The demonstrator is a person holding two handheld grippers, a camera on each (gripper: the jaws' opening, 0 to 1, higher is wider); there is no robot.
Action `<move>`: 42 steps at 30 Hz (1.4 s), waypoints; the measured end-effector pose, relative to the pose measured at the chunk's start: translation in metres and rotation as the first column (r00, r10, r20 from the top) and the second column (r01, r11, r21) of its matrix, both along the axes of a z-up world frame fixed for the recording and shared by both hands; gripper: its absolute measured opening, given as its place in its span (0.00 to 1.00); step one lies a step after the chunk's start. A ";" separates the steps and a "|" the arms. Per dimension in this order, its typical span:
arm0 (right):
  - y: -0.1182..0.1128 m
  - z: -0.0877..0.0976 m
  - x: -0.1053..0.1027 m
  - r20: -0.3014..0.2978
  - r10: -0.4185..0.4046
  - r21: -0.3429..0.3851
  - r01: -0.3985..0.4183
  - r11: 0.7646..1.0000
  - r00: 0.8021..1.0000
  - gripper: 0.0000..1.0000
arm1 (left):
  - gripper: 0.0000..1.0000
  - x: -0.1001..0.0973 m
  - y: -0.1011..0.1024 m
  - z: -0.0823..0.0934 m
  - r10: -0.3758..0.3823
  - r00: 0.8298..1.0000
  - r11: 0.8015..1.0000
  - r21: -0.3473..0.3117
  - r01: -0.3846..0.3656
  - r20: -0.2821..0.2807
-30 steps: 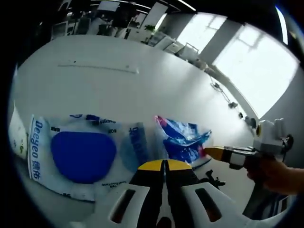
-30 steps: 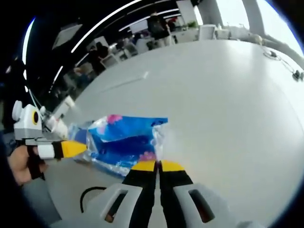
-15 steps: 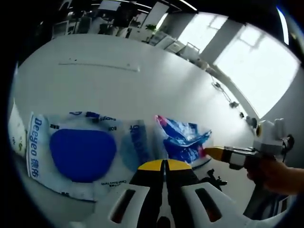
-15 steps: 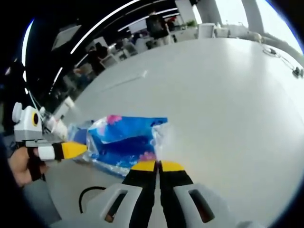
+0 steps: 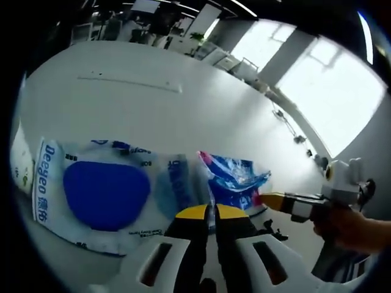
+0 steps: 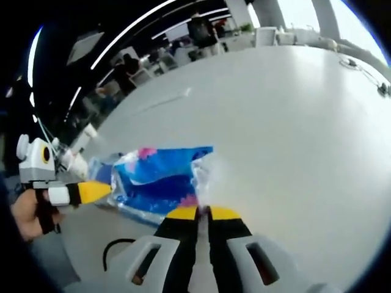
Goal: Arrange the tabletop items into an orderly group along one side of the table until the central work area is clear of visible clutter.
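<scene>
two soft plastic packets lie side by side on a white tabletop [image 5: 153,104]. in the left gripper view, the left one is a clear plastic packet with a large dark blue oval and blue lettering [image 5: 104,195], lying flat at the near left of the table. just to its right lies a smaller glossy blue and pink plastic packet [image 5: 235,180], one corner lifted. the left gripper [image 5: 209,210], with yellow-tipped black jaws, rises from the near edge with its jaws nearly together, pinching the near edge of the clear packet where the two packets meet. at the far right, the right gripper [image 5: 264,199] reaches in, held by a hand [image 5: 348,227], its yellow tip touching the blue and pink packet's right corner.

in the right gripper view, the left gripper enters from the left at the packet's left edge. the blue and pink packet [image 6: 156,180] lies in the middle, and the right gripper's jaws are clenched on its near right corner. a black cable [image 6: 116,250] curls near the bottom left.
</scene>
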State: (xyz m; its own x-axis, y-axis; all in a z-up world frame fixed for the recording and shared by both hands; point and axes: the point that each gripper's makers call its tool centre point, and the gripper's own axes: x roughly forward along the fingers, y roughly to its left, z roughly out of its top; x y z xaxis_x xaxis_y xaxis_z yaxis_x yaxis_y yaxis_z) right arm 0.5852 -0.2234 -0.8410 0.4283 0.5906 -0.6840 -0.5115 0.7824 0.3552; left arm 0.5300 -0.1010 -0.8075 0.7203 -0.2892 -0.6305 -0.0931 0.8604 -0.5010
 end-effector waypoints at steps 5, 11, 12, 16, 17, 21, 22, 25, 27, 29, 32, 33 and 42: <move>0.002 0.004 0.000 0.020 0.009 -0.006 -0.009 1.000 1.000 0.14 | 0.07 -0.002 -0.002 0.004 -0.005 1.000 1.000 0.003 0.005 0.008; 0.004 0.008 0.000 0.037 0.017 -0.022 -0.016 1.000 0.999 0.28 | 0.22 -0.008 0.004 0.004 -0.007 1.000 1.000 0.021 0.007 0.003; 0.004 0.008 -0.001 0.038 0.019 -0.020 -0.018 1.000 0.999 0.28 | 0.23 -0.010 0.005 0.006 -0.013 1.000 1.000 0.026 0.012 0.010; 0.003 0.011 -0.005 0.046 0.016 -0.012 -0.015 1.000 0.999 0.27 | 0.27 -0.015 0.009 0.014 -0.049 0.997 0.996 0.075 0.045 0.055; 0.003 0.012 -0.006 0.043 0.016 -0.012 -0.015 1.000 0.999 0.27 | 0.27 -0.015 0.010 0.014 -0.053 0.997 0.996 0.081 0.048 0.059; 0.003 0.016 -0.011 0.047 0.014 -0.010 -0.014 1.000 0.999 0.27 | 0.28 -0.021 0.013 0.025 -0.066 0.993 0.994 0.093 0.057 0.098; 0.003 0.018 -0.012 0.050 0.013 -0.008 -0.012 1.000 0.999 0.26 | 0.28 -0.023 0.015 0.029 -0.067 0.992 0.994 0.096 0.057 0.108; 0.005 0.022 -0.013 0.059 0.011 -0.003 -0.011 1.000 0.998 0.26 | 0.30 -0.027 0.018 0.036 -0.070 0.989 0.993 0.107 0.056 0.129; 0.006 0.026 -0.015 0.066 0.013 0.001 -0.013 1.000 0.998 0.27 | 0.31 -0.030 0.019 0.042 -0.074 0.987 0.992 0.111 0.058 0.140; 0.007 0.029 -0.017 0.067 0.011 0.005 -0.011 1.000 0.998 0.27 | 0.31 -0.032 0.020 0.044 -0.073 0.986 0.992 0.113 0.056 0.148; 0.008 0.032 -0.020 0.070 0.004 0.016 -0.006 1.000 0.998 0.28 | 0.32 -0.038 0.023 0.047 -0.075 0.985 0.991 0.125 0.055 0.157; 0.008 0.033 -0.021 0.071 0.004 0.015 -0.005 1.000 0.997 0.29 | 0.33 -0.040 0.024 0.047 -0.075 0.985 0.991 0.125 0.056 0.156; 0.007 0.041 -0.037 0.088 -0.008 0.009 0.008 1.000 0.996 0.32 | 0.36 -0.055 0.029 0.053 -0.080 0.984 0.991 0.124 0.060 0.160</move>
